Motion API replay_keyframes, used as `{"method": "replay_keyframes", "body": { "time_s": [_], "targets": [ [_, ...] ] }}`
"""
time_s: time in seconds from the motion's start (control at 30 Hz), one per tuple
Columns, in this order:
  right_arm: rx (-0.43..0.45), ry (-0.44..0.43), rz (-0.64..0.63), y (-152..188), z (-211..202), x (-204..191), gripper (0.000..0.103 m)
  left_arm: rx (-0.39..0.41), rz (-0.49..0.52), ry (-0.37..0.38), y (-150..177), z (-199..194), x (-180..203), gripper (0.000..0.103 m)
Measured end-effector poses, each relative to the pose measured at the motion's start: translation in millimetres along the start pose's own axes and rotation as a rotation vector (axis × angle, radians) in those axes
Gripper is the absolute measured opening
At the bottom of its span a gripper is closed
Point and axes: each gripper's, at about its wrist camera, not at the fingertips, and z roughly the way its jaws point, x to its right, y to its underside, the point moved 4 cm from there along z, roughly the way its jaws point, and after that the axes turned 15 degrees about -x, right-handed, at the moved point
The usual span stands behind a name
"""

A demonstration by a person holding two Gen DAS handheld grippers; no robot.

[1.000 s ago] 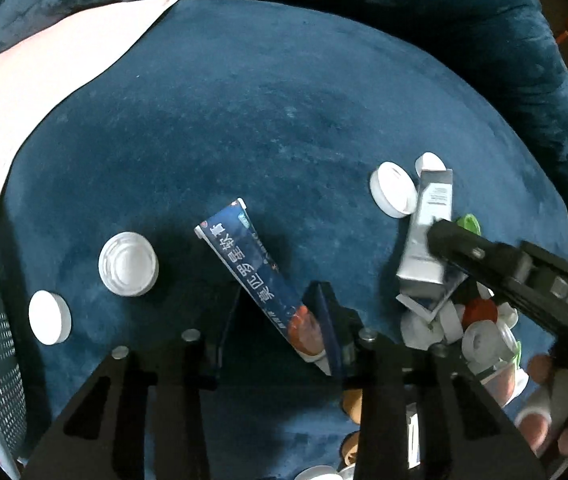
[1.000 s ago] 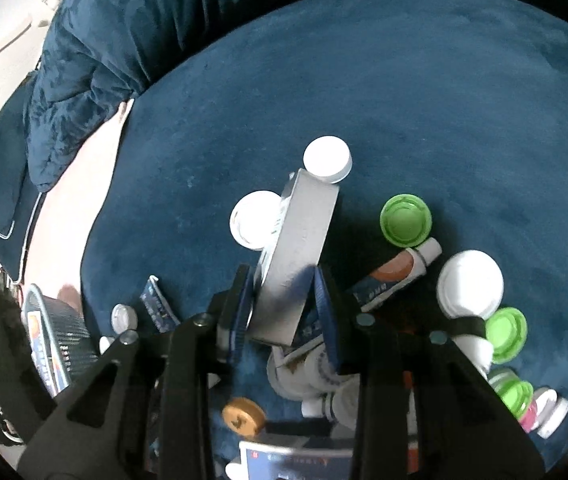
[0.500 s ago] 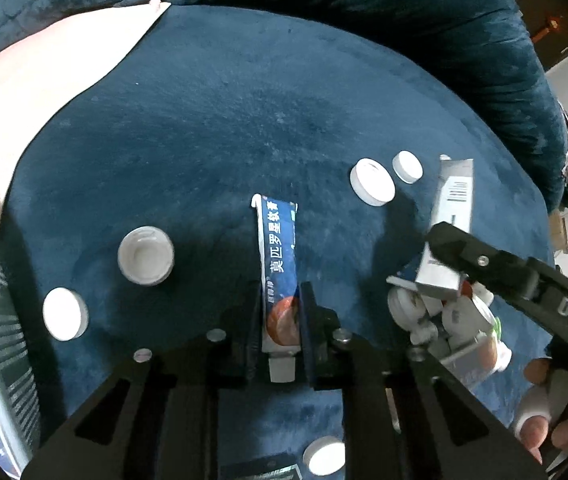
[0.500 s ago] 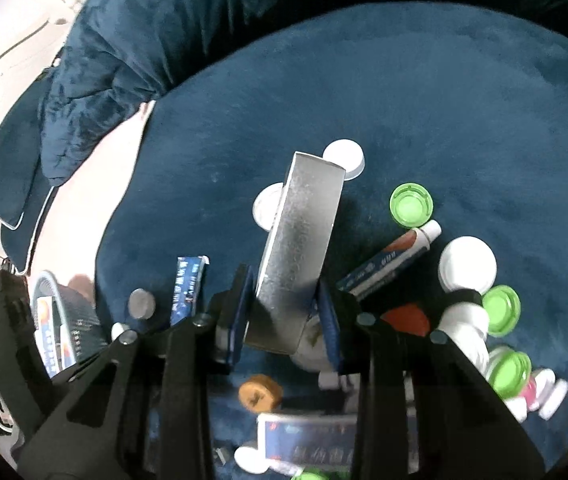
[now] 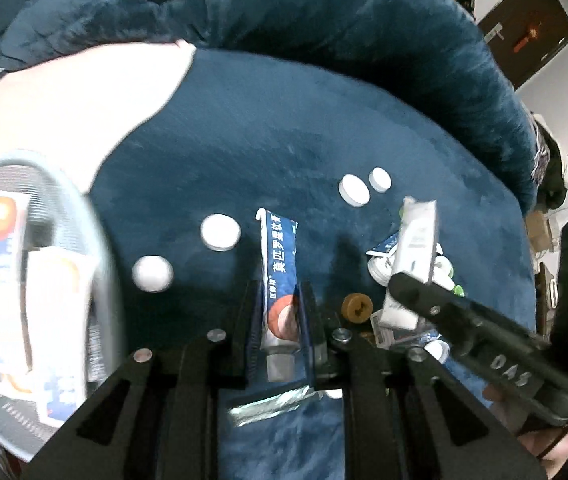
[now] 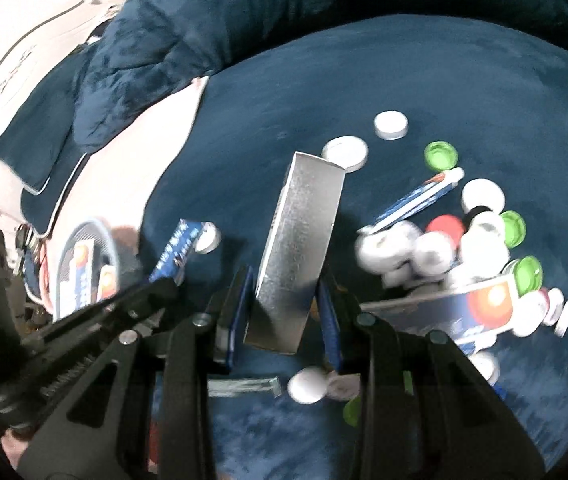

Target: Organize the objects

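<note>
My left gripper [image 5: 279,320] was clamped on a soft, flattened blue tube with white lettering and an orange-red disc near its cap [image 5: 279,276]; the tube ran straight ahead from between the pads, its crimped end farthest from me, lifted above the plush, dark blue velvety cover [image 5: 243,140]. My right gripper [image 6: 286,304] gripped a long rectangular carton of silvery, faintly glittering card [image 6: 302,240] by its near end, the carton leaning forward and away from the fingers.

To the left of my left tool stood a round grey wire-mesh basket [image 5: 99,240] holding flat printed packets in white, orange and blue; its image was blurred. Two smooth white discs [image 5: 219,232] lay on the cover between basket and tube, and two more ahead and to the right.

To the right of my right tool lay a loose heap of round plastic caps, white, bright green and one red [image 6: 444,240], with a second blue tube [image 6: 420,200] at its far edge and a blue box with an orange-red disc [image 6: 480,304] at its near edge. A small brown disc [image 5: 356,308] lay just right of my left fingers.
</note>
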Motion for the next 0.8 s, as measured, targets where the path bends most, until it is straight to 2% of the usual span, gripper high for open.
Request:
{"method": "replay_keyframes", "body": {
  "time_s": [0.17, 0.4, 0.57, 0.6, 0.63, 0.7, 0.77, 0.8],
  "targets": [
    [-0.006, -0.029, -0.074, 9.5, 4.1, -53.5, 0.033, 0.076, -0.067, -0.016, 12.1, -51.5, -44.1, 0.017],
    [-0.061, -0.11, -0.217, 21.8, 29.2, -147.3, 0.033, 0.15, -0.229, -0.063, 30.5, -102.4, -139.0, 0.017],
    [-0.149, -0.161, -0.284, 26.4, 60.2, -191.8, 0.035, 0.113, -0.334, -0.041, 33.5, -93.4, -187.3, 0.017],
    [-0.186, -0.176, -0.295, 28.3, 65.9, -196.2, 0.04, 0.097, -0.342, -0.041, 33.9, -87.6, -188.7, 0.02],
    [-0.203, -0.182, -0.297, 30.2, 68.9, -199.0, 0.047, 0.079, -0.344, -0.05, 37.6, -82.7, -189.2, 0.025],
    [-0.186, -0.185, -0.303, 32.7, 66.6, -198.4, 0.079, 0.062, -0.331, -0.099, 39.0, -80.1, -189.7, 0.079],
    [-0.144, -0.154, -0.291, 32.4, 58.6, -189.6, 0.086, 0.1, -0.314, -0.116, 40.1, -85.5, -190.8, 0.093],
    [-0.137, -0.157, -0.282, 31.8, 55.6, -184.9, 0.088, 0.107, -0.307, -0.12, 39.8, -86.3, -191.2, 0.095]
  ]
}}
